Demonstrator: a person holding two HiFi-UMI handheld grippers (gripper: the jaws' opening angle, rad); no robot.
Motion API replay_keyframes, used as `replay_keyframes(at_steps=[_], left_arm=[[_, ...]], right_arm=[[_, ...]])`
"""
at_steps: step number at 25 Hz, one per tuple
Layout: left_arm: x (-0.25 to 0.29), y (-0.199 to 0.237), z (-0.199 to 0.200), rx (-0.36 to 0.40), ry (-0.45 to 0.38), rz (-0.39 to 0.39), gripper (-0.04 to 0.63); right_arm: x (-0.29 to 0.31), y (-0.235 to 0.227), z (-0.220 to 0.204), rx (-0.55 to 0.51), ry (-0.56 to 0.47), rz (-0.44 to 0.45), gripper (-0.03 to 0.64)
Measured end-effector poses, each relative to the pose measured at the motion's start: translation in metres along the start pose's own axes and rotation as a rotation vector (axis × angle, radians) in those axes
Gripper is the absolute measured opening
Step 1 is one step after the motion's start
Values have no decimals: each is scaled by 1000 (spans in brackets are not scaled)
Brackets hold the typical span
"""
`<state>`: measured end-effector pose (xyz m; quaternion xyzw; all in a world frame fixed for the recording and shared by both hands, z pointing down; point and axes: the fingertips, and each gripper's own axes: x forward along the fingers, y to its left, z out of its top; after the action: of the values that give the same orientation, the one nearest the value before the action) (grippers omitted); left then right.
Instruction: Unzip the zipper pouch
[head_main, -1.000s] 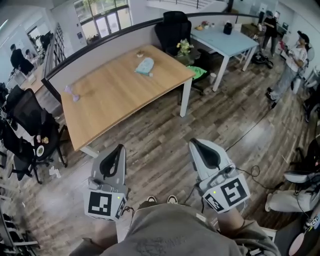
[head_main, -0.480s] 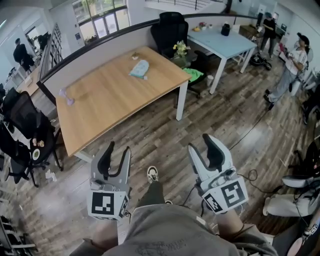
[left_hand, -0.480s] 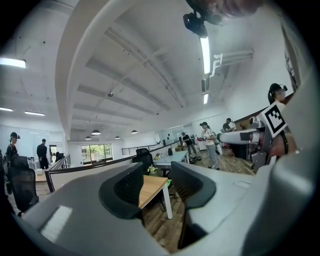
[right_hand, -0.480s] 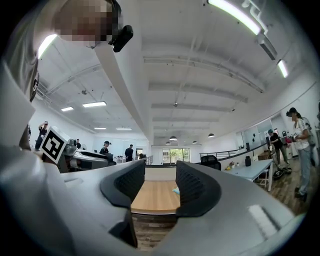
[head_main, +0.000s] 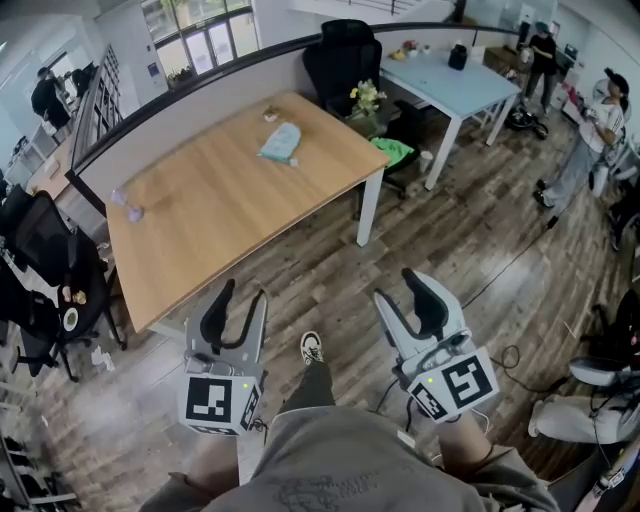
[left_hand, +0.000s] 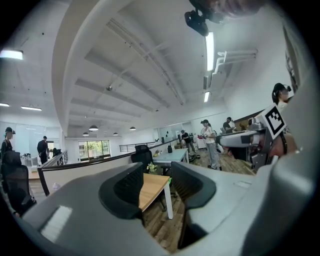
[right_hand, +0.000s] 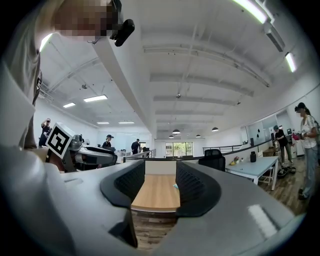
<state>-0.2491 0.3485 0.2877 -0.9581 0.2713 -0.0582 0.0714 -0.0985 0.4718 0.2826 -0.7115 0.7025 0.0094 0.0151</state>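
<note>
- The pouch (head_main: 280, 143) is seen lying flat on the bench (head_main: 220, 190), towards its far right corner, touched by nothing
- A small round thing (head_main: 270, 113) is seen just beyond the pouch, near the bench's far edge; what it is cannot be told
- A small purple thing (head_main: 130, 208) is seen blurred near the bench's left end, well apart from the pouch
- The left tongs (head_main: 243, 295) are held over the plank floor (head_main: 330, 260), short of the bench's near edge and well apart from the pouch
- In the left gripper view the left tongs (left_hand: 156, 182) are shown parted, with nothing gripped; only the bench (left_hand: 150, 190) and floor are seen through the gap
- The right tongs (head_main: 400, 288) are held beside the left ones, also over the floor and far from the pouch
- In the right gripper view the right tongs (right_hand: 154, 182) are likewise shown spread wide and empty, with the bench (right_hand: 155, 192) framed between the pads
- A shoe (head_main: 312, 347) is seen on the floor between the two tongs
- A black chair (head_main: 335, 60) and a blue desk (head_main: 450, 80) are seen beyond the bench
</note>
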Motion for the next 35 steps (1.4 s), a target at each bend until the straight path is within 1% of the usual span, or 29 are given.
replay_keyframes(at_steps=[4, 14, 20, 26, 29, 31, 35], left_arm=[[35, 29, -1, -16, 9, -11, 172], [145, 112, -9, -22, 44, -43, 172], [204, 161, -21, -12, 72, -46, 172], [241, 208, -31, -13, 101, -31, 172], [256, 223, -33, -26, 90, -15, 172], [264, 232, -33, -32, 79, -10, 152], [275, 250, -36, -35, 71, 13, 150]], right_arm=[[44, -13, -1, -1, 27, 6, 176], [180, -55, -8, -5, 85, 26, 176], [265, -74, -18, -5, 110, 64, 176], [339, -80, -23, -6, 127, 101, 176], [364, -84, -27, -11, 132, 131, 176], [379, -87, -26, -16, 128, 147, 176], [410, -86, -28, -42, 128, 189, 176]])
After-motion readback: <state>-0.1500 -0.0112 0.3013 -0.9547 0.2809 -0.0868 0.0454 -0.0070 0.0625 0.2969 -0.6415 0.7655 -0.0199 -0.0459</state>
